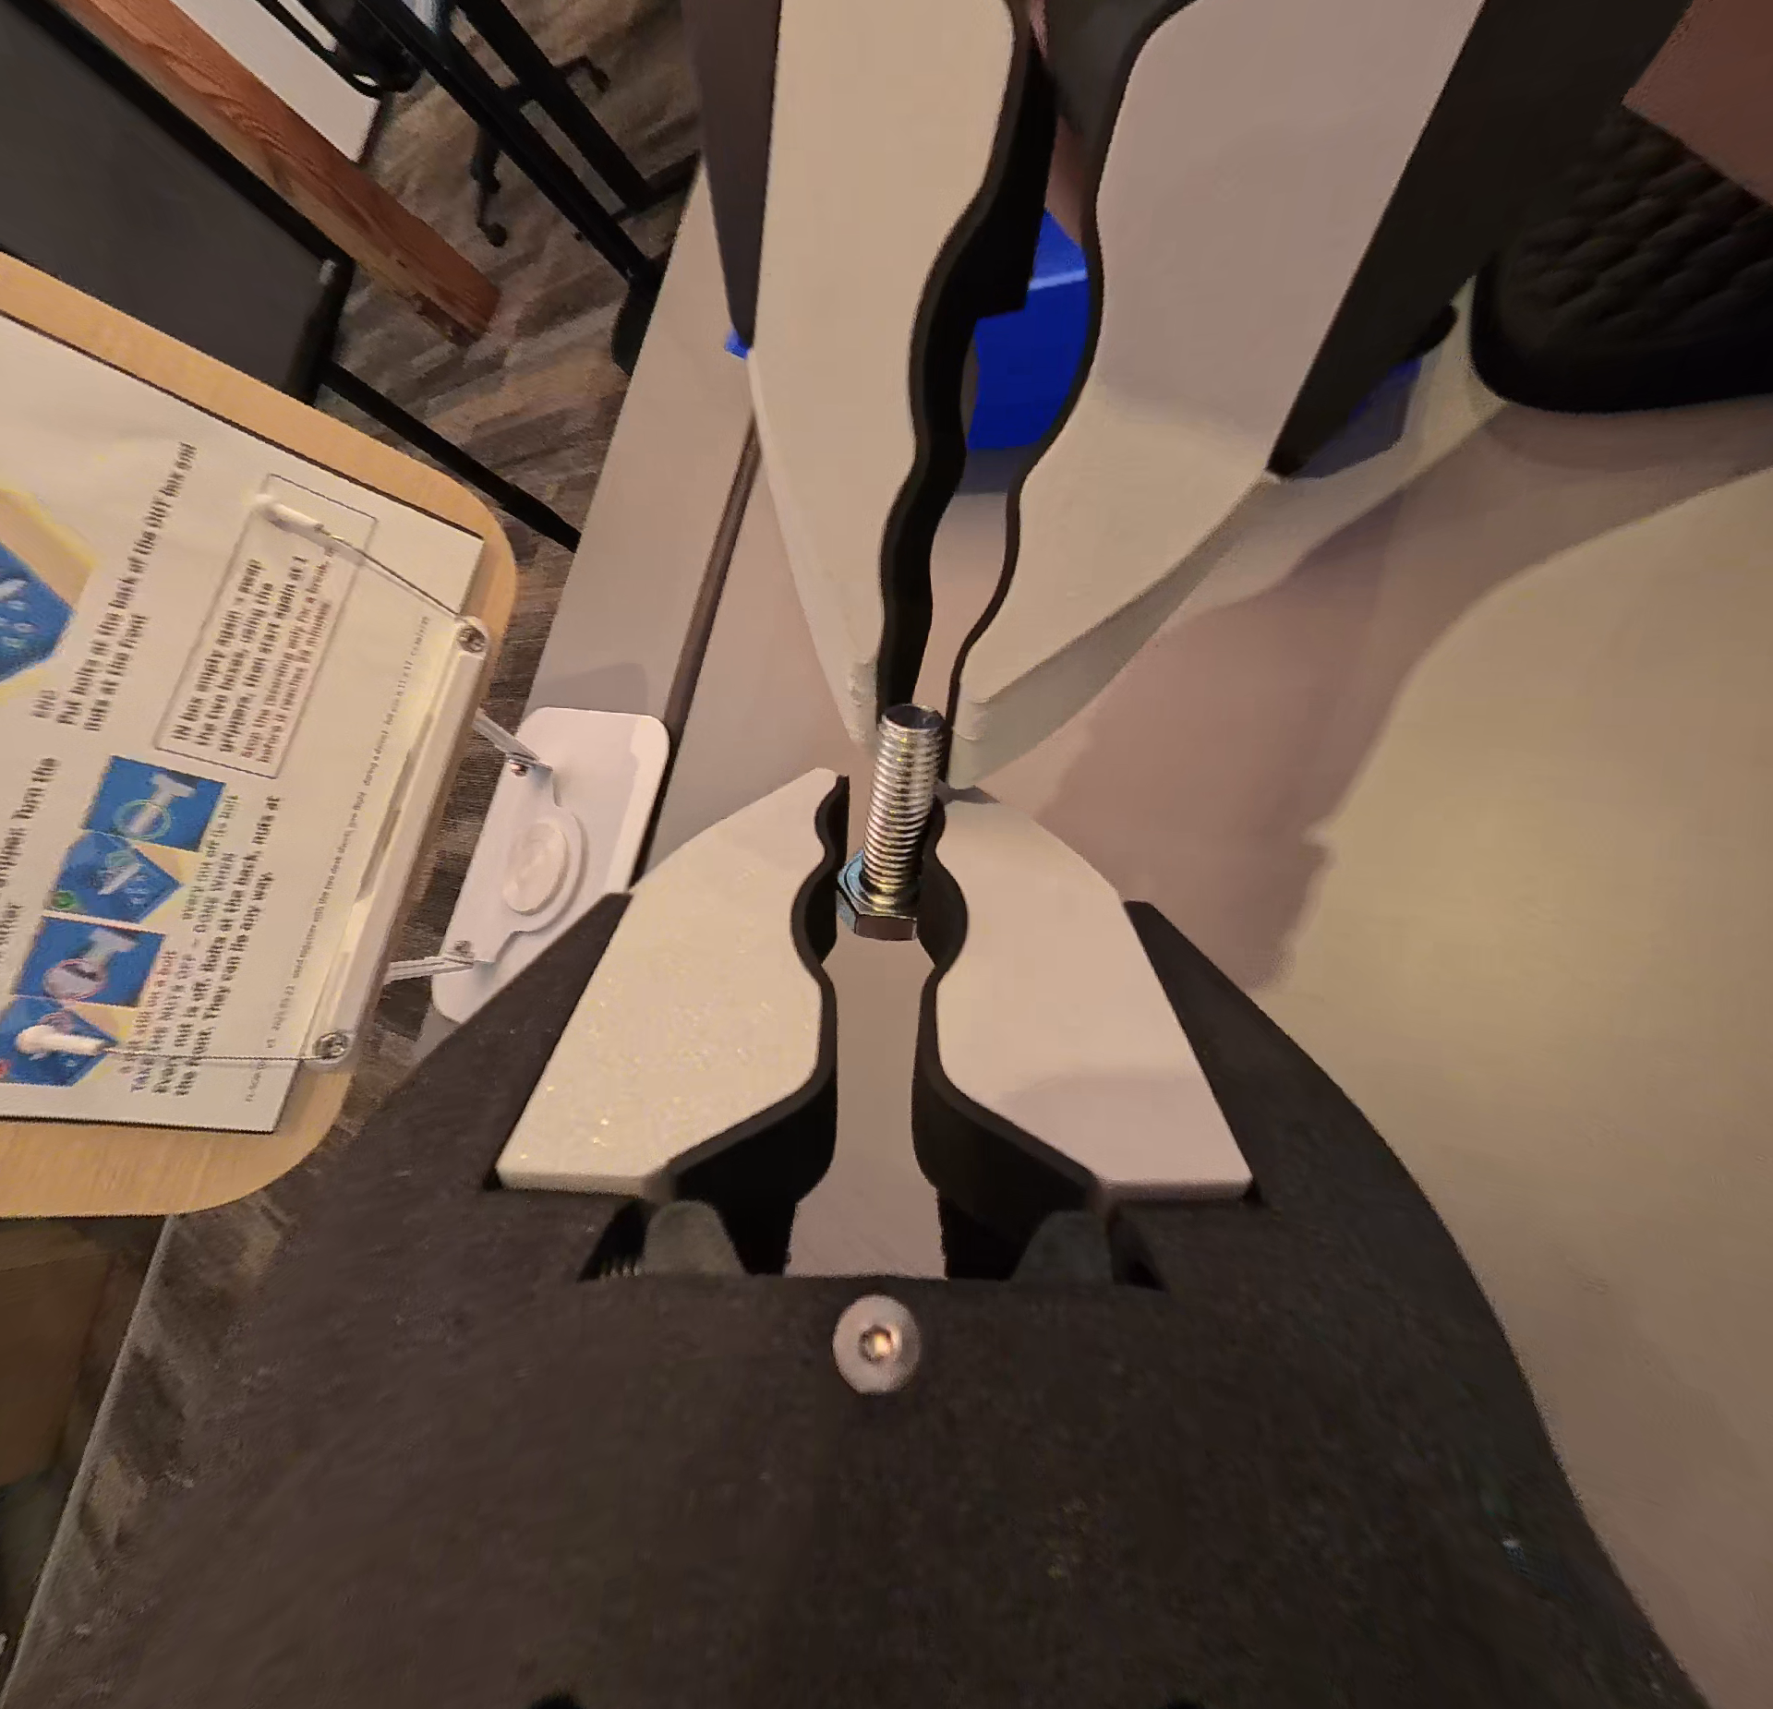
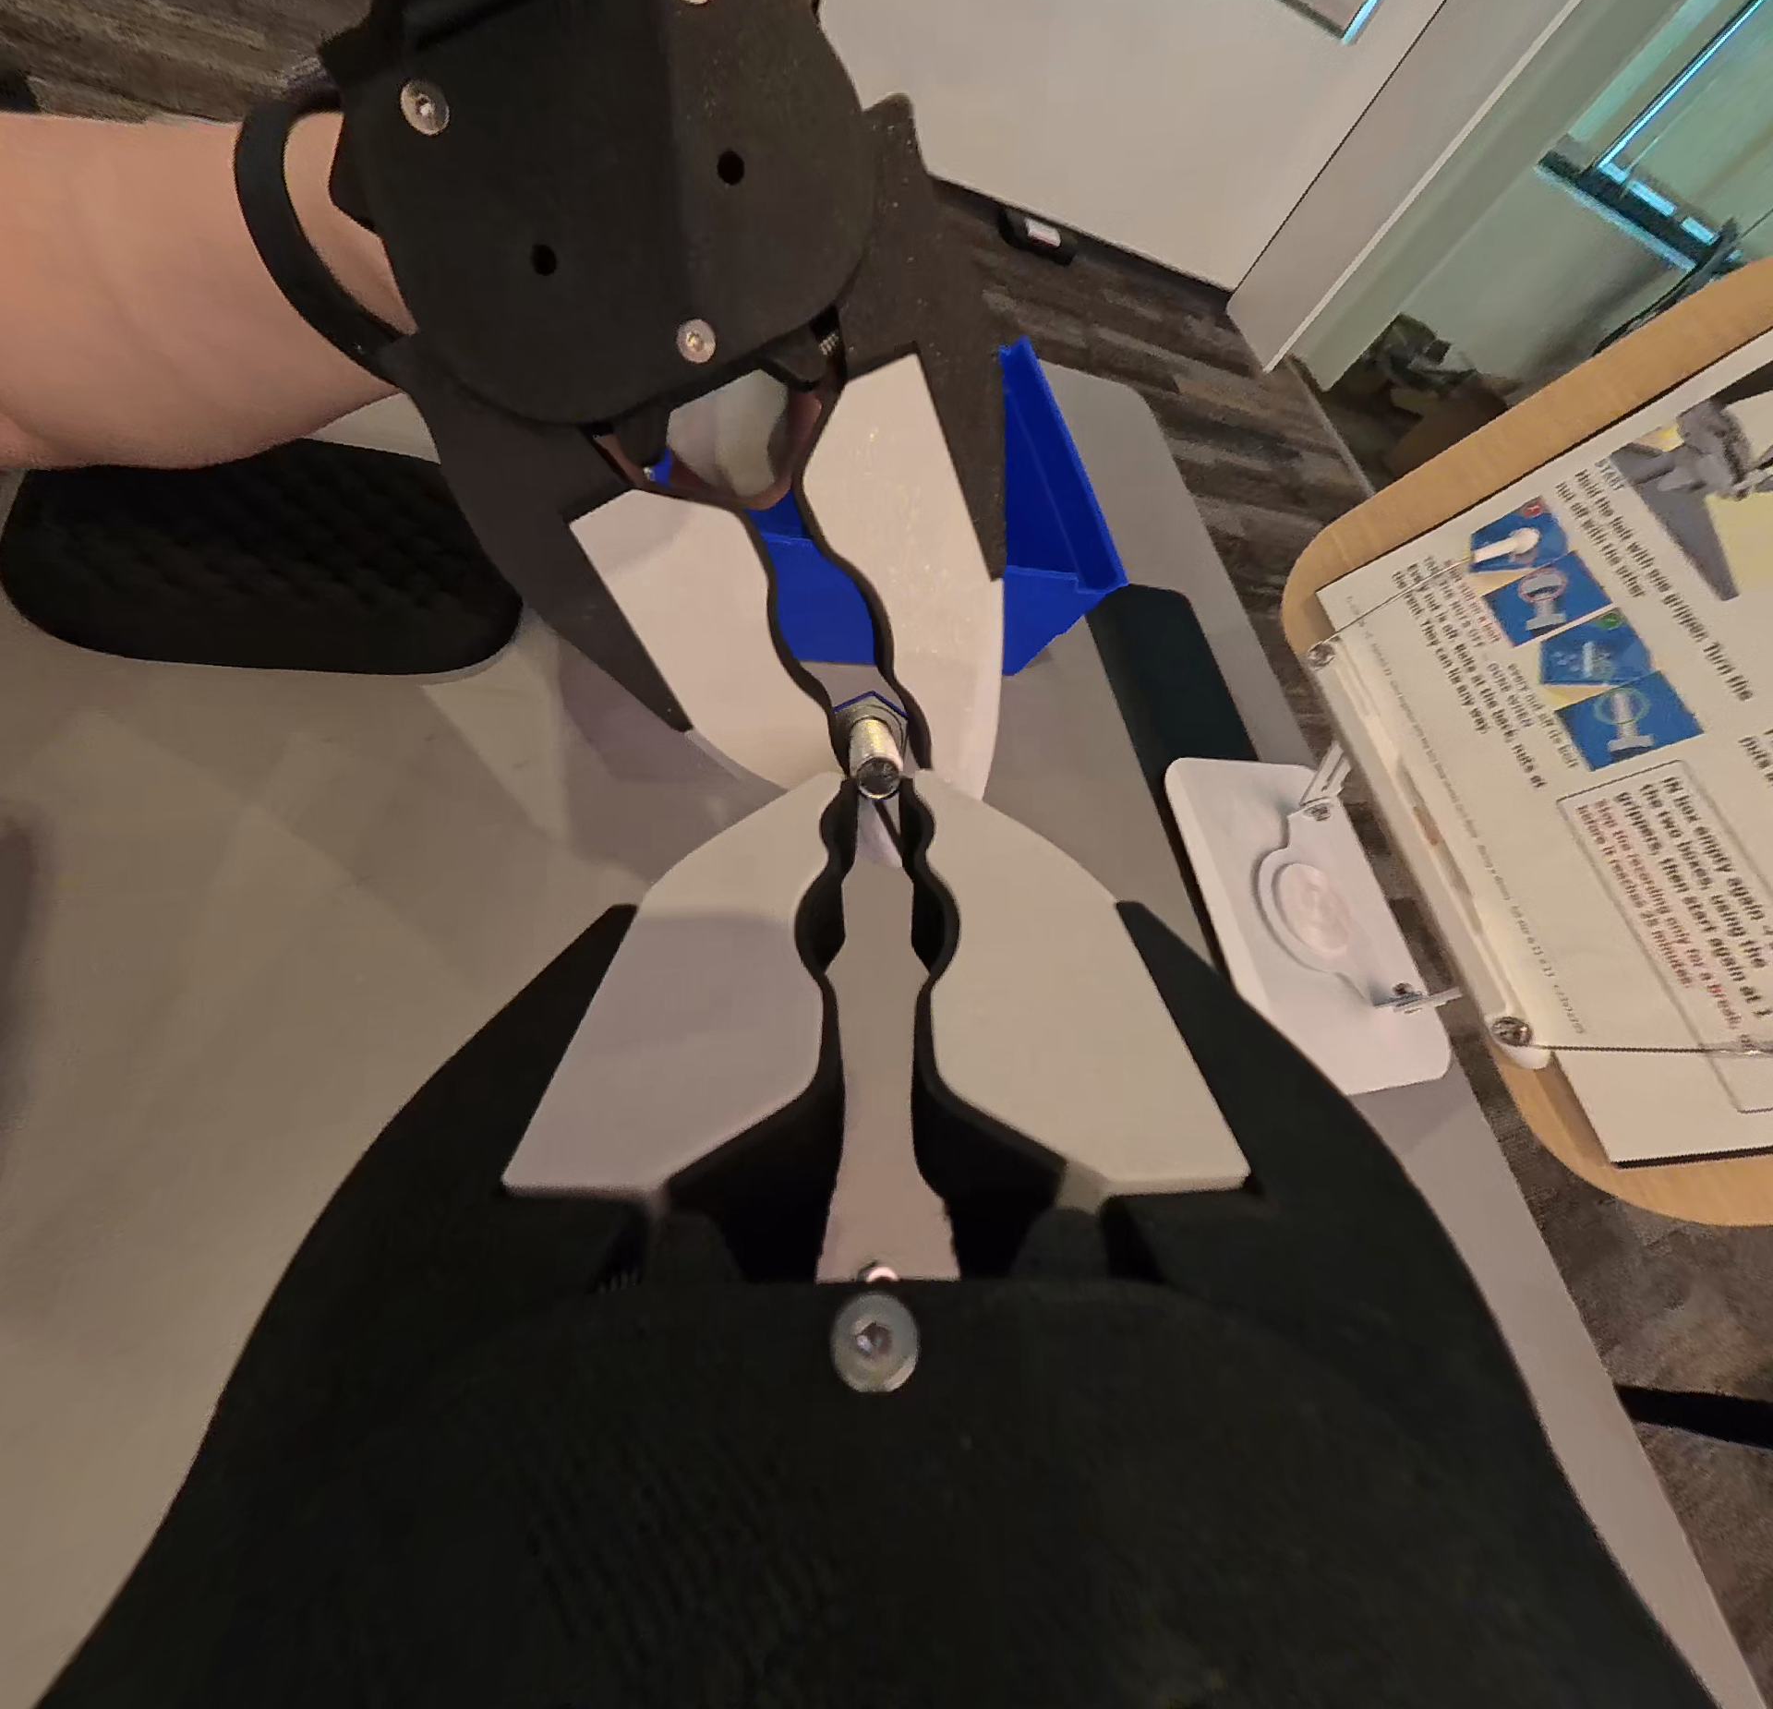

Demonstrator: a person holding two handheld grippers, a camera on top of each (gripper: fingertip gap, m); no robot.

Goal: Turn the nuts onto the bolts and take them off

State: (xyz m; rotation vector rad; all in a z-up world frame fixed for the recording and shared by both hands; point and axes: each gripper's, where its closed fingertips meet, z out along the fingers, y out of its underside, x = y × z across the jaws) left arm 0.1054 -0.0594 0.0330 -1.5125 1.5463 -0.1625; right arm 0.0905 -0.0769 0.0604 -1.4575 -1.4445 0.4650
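Silver threaded steel bolt (image 1: 897, 819) sits dead centre in the left wrist view, its hex head pinched in the narrow jaws of the left gripper (image 1: 887, 881), threads pointing to 12 o'clock. Right gripper (image 1: 935, 704) comes in from 12 and its jaws look closed on the bolt's threaded tip, though I can't tell how firmly. No nut visible on the thread. Blue plastic bin (image 2: 1041, 550) sits behind at 12 on the grey tabletop (image 1: 1439, 896), and a printed instruction sheet (image 1: 240, 800) lies at 9 o'clock.
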